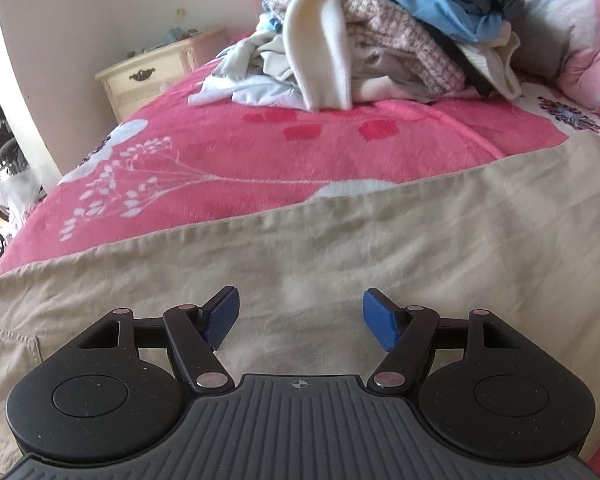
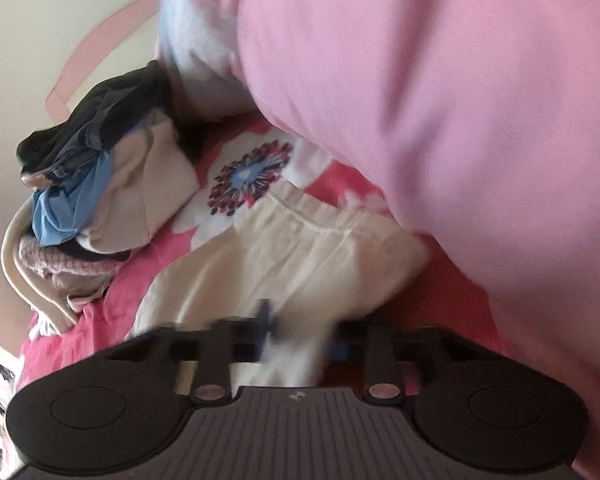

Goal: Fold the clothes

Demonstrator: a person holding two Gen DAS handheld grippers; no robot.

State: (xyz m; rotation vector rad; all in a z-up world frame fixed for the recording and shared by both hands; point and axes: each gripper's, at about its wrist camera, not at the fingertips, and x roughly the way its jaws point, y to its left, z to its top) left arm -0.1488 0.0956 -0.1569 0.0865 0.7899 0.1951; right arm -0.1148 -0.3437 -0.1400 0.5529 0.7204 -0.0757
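Left wrist view: beige trousers, probably soft and floppy, are spread below the left gripper, gaping empty, while the right gripper looks clamped on their edge, best grabbed there.

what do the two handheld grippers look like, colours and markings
The left gripper is matte black: two round housings with circular insets, angled linkage arms with silvery pivot pins, and blue ribbed pads on the fingers. In front sits a grey ribbed plate bearing a small crosshair mark. The right gripper has the same black body, grey ribbed plate and blue pads, though blurred. No cables or sleeves show.
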